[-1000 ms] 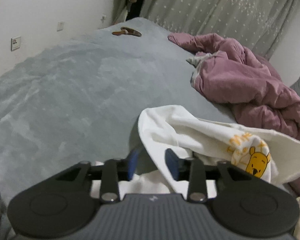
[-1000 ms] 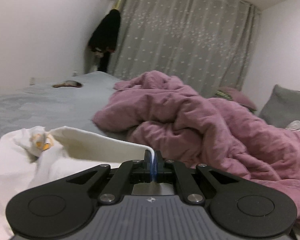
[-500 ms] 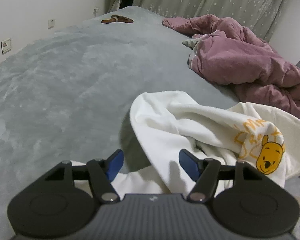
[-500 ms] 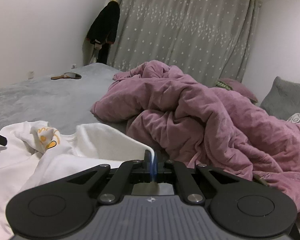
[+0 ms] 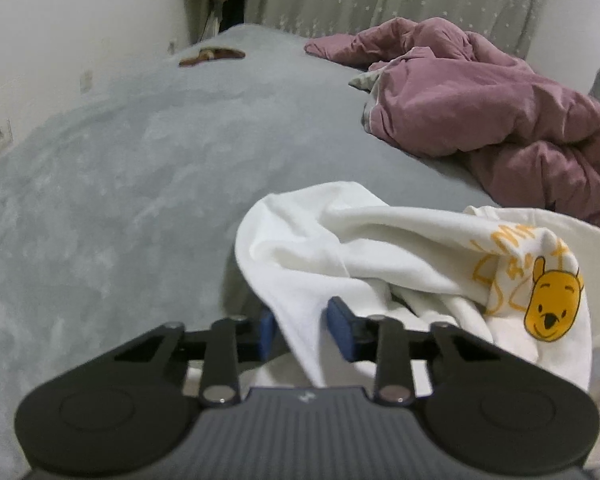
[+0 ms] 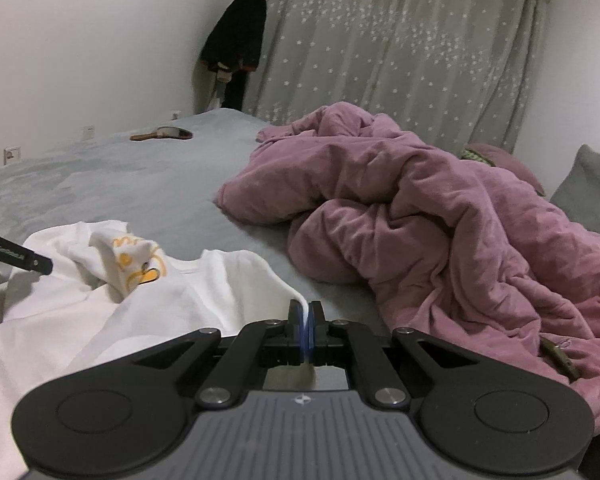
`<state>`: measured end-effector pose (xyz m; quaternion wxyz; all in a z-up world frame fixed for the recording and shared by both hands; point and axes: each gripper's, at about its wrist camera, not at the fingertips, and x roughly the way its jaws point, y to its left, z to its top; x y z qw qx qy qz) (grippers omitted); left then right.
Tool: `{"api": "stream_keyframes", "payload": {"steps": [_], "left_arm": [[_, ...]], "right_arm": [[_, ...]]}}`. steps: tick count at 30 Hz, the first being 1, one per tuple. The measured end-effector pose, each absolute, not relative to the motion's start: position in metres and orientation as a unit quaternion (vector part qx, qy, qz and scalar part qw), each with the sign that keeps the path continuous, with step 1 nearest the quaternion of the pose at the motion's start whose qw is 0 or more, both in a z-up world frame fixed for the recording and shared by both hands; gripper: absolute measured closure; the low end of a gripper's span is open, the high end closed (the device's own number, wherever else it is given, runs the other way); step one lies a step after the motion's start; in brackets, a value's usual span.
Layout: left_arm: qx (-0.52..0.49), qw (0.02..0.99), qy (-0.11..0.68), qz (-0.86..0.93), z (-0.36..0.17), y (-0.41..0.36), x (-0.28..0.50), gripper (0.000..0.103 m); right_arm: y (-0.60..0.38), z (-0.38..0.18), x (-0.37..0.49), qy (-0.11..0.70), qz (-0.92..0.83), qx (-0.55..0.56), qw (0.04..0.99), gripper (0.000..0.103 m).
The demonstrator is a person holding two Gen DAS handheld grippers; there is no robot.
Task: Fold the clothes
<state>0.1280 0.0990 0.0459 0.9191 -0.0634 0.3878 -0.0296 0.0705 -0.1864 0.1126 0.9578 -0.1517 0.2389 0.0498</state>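
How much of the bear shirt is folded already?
Nothing looks folded: the white shirt lies crumpled on the grey bed. The right gripper is shut on one edge. The left gripper has just been closing around another strip of it, pads not clearly pressing. Spreading it flat and every fold remain.

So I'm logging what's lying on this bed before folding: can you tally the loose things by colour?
White: 1, the shirt
Purple: 1, the duvet
Brown: 1, the hand mirror
Grey: 1, the pillow
Total: 4
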Motion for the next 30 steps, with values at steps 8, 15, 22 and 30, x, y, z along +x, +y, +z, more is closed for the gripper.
{"api": "stream_keyframes", "payload": {"steps": [8, 15, 22, 30], "left_arm": [[-0.014, 0.931, 0.365, -0.013, 0.059, 0.085, 0.117, 0.097], [-0.01, 0.944, 0.329, -0.003, 0.085, 0.093, 0.106, 0.097], [-0.028, 0.952, 0.304, 0.018, 0.103, 0.123, 0.1, 0.098], [-0.051, 0.95, 0.305, 0.035, 0.109, 0.147, 0.099, 0.098]], "right_arm": [[-0.184, 0.108, 0.071, 0.255, 0.063, -0.15, 0.953, 0.098], [-0.187, 0.105, 0.073, 0.261, 0.055, -0.154, 0.951, 0.098], [-0.189, 0.105, 0.072, 0.256, 0.045, -0.159, 0.952, 0.098], [-0.194, 0.107, 0.074, 0.247, 0.019, -0.169, 0.954, 0.098]]}}
